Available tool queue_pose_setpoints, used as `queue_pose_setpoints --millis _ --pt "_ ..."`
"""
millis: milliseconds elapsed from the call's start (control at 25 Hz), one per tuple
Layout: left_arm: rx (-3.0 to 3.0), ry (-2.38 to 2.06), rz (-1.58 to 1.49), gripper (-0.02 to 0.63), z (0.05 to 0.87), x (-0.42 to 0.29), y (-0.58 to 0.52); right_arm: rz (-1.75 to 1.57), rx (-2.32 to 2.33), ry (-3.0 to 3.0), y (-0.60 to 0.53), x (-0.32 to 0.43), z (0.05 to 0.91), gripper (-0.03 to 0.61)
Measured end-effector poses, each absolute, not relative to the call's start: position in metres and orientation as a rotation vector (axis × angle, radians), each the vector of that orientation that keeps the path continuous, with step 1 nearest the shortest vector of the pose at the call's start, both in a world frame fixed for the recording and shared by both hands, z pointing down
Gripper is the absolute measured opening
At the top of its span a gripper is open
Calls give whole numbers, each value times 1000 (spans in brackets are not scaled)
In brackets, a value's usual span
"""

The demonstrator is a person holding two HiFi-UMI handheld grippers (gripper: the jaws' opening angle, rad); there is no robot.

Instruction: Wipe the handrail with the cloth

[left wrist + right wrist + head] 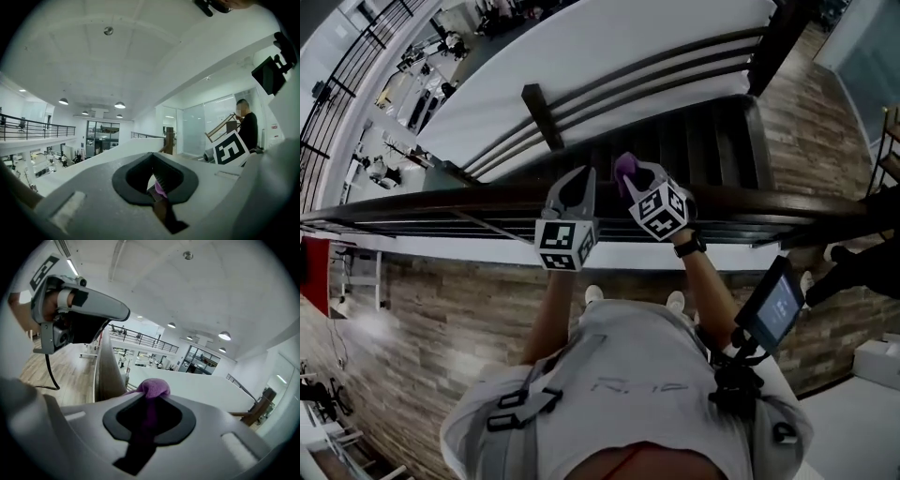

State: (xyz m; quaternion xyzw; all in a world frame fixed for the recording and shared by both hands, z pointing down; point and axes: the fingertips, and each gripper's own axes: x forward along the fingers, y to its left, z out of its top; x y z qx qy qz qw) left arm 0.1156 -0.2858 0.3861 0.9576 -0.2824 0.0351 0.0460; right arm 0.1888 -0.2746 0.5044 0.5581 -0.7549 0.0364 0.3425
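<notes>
A dark wooden handrail (441, 202) runs across the head view from left to right. Just above it, my right gripper (627, 172) is shut on a purple cloth (624, 167), which bulges out past the jaw tips (152, 387). My left gripper (577, 178) is beside it on the left, over the rail, jaws together and holding nothing. In the left gripper view a sliver of the purple cloth (160, 188) shows through the slit of the left gripper (157, 180). The right gripper (150, 404) sits beside a tall edge of the rail (104, 373).
Beyond the rail a dark staircase (675, 131) drops away beside a white wall (609, 47), with a dark post (542, 114). Wood-plank floor (422, 309) lies under me. A small monitor (773, 305) hangs at my right side. Another person (246, 126) stands to the right.
</notes>
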Motion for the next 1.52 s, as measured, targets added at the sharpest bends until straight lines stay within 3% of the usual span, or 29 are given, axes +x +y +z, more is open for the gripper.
queue_pose_setpoints --millis 840,1520 --pt "3063 -100 160 2 388 383 -84 179 2090 -1489 -71 502 483 57" --pt "3044 314 197 2 412 556 89 259 2377 -1110 104 778 479 57"
